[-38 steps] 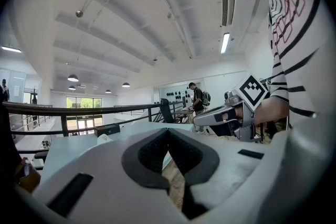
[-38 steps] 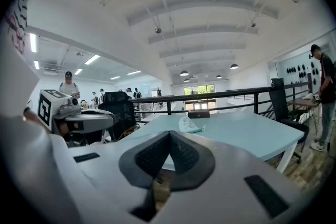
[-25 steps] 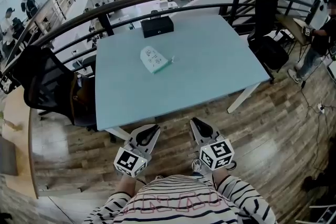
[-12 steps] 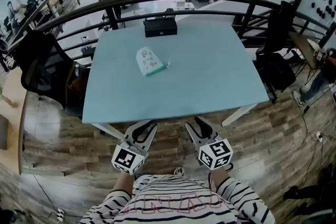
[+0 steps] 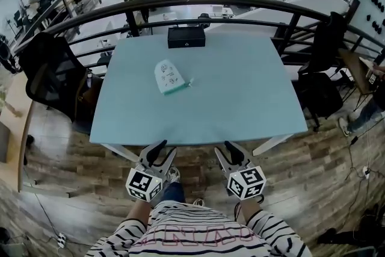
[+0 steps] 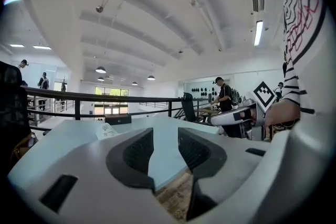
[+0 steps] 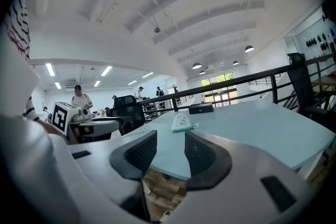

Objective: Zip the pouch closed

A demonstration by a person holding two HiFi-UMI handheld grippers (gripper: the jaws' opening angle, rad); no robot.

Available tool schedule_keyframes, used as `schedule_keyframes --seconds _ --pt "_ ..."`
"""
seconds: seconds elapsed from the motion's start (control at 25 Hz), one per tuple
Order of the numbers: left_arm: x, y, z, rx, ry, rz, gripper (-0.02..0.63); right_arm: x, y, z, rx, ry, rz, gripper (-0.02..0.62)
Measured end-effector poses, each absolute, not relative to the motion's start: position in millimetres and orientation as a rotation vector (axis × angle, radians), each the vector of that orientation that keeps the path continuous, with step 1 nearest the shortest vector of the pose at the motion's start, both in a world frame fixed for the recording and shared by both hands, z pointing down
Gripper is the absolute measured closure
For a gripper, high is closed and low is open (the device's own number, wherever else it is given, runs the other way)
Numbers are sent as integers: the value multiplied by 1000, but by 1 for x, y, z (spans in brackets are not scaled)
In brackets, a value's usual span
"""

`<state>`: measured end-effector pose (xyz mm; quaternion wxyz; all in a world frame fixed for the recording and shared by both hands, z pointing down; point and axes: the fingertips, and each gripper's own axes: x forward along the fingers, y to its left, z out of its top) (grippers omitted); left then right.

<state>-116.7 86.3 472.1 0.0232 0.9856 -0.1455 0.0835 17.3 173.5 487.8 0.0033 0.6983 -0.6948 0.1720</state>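
Note:
A white pouch (image 5: 168,76) with a green edge lies flat on the light blue table (image 5: 240,99), left of its middle. It also shows far off in the left gripper view, pouch (image 6: 106,130), and in the right gripper view, pouch (image 7: 182,121). My left gripper (image 5: 159,152) and right gripper (image 5: 230,150) hover side by side over the wooden floor, just short of the table's near edge and well away from the pouch. Both have just been opening their jaws. Both stand open, left gripper (image 6: 165,144) and right gripper (image 7: 170,152), with nothing between the pads.
A black box (image 5: 186,37) sits at the table's far edge. A black railing (image 5: 240,2) curves behind the table. A black chair (image 5: 51,84) stands to the left, and another chair (image 5: 329,39) to the right. People stand in the background.
Both grippers' jaws have spread apart from shut. The grippers have come up to the table's near edge, and the table now sits more squarely in the head view.

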Motion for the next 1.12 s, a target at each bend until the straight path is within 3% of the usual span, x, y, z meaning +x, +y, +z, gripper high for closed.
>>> schedule_keyframes --seconds 0.48,1.12 --pt "-74 5 481 3040 -426 244 482 52 96 503 2202 -2120 569 431" --pt "-68 -114 503 2983 -462 282 482 67 -42 515 2130 -2114 579 431"
